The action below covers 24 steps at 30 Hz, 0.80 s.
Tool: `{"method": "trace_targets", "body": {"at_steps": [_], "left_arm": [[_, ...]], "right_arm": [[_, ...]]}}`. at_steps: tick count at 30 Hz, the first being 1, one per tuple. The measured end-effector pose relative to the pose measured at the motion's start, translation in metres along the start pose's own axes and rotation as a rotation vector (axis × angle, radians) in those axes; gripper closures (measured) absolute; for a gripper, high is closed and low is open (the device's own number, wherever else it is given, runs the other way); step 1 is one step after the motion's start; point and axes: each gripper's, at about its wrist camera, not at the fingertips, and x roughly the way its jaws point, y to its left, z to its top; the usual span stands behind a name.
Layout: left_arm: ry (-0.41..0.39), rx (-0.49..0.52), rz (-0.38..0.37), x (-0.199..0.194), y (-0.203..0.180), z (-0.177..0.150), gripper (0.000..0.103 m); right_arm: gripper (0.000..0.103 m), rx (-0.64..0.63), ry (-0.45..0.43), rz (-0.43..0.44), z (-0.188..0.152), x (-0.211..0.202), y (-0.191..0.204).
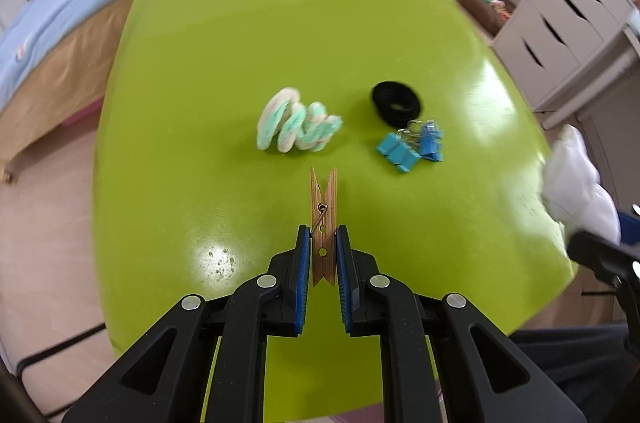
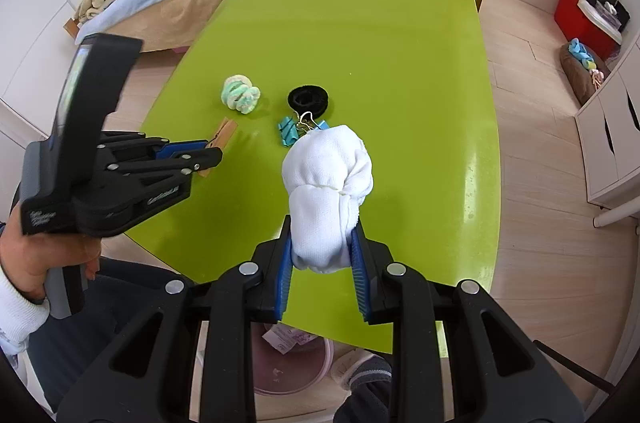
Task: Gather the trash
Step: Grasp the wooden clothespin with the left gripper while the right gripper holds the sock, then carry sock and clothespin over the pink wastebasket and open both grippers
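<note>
Left wrist view shows the left hand-held gripper (image 1: 323, 243) with its blue pads pressed against the sides of a wooden clothespin (image 1: 323, 219), whose lower end is partly covered by the pads while its forked end lies on the green tabletop (image 1: 240, 43). Beyond it sit a mint-and-white twisted scrunchie (image 1: 296, 125), a black ring-shaped band (image 1: 397, 103) and, just beside that band, a heap of blue binder clips (image 1: 412, 145) (all three are smeared by blur, so finer detail is lost). At the right edge a white bundle (image 1: 576, 179) is cut off by the frame, as is the black gripper body below it. From the right wrist view, the right hand-held gripper (image 2: 323, 247) pinches that rolled white sock (image 2: 326, 191), which hangs above the tabletop (image 2: 420, 103) and hides part of the binder clips (image 2: 294, 131) behind it. The left gripper (image 2: 200, 153) appears side-on here, held by a hand (image 2: 36, 255) in a white sleeve; its fingertips cover the near end of the clothespin (image 2: 224, 133). Under the near table edge, a pinkish bin (image 2: 288, 363) holding a scrap of printed paper is largely hidden by the gripper's arms.
</note>
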Motion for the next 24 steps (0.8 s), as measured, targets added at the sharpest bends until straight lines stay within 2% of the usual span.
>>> {"method": "trace_targets", "body": {"at_steps": [13,24], "left_arm": [[-0.178,0.106,-0.031,-0.081,-0.01,-0.054,0.09],[-0.234,0.127,-0.079,-0.124,-0.018,-0.112,0.09]], "right_arm": [[0.077,-0.016,-0.053,0.006,-0.023,-0.028,0.021],[0.077,-0.066,-0.099,0.011,-0.066,-0.06,0.045]]}}
